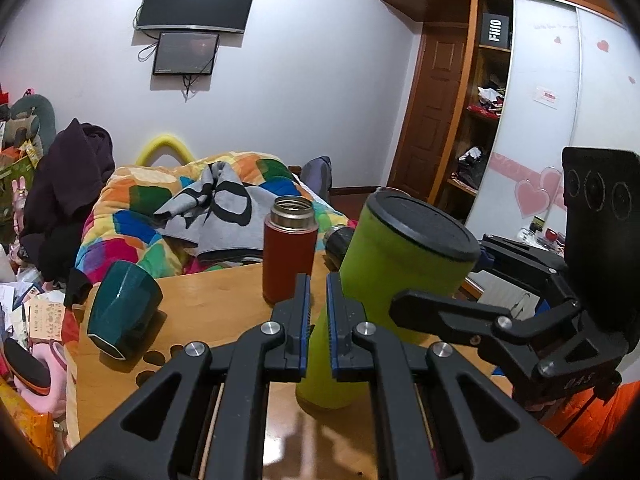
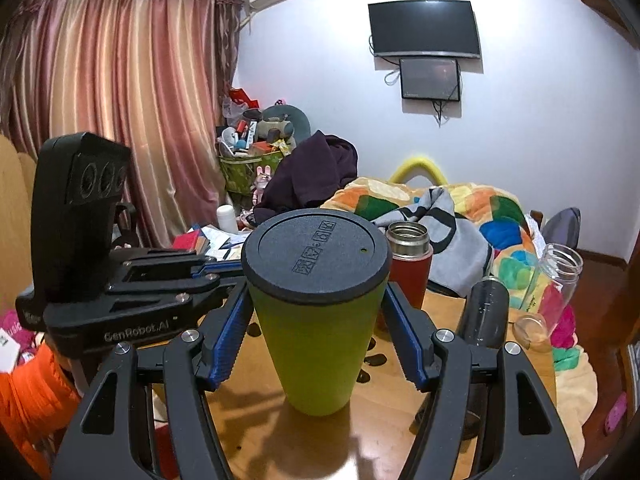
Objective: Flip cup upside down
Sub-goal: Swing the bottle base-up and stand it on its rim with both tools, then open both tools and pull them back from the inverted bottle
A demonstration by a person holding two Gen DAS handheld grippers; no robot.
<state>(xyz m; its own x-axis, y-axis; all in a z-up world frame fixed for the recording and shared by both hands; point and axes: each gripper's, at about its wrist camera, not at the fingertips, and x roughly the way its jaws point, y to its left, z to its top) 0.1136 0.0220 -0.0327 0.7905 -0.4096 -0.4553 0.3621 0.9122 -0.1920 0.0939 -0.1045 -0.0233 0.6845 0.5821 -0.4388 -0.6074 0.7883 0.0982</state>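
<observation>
Lime-green cup, black lid, upright

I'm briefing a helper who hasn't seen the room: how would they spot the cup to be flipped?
Find the wooden table in front of the bed. The green cup stands upright near its front, between the right tongs. Unlike the red flask behind it, it is lime green, tapered and capped with a black lid.
</observation>
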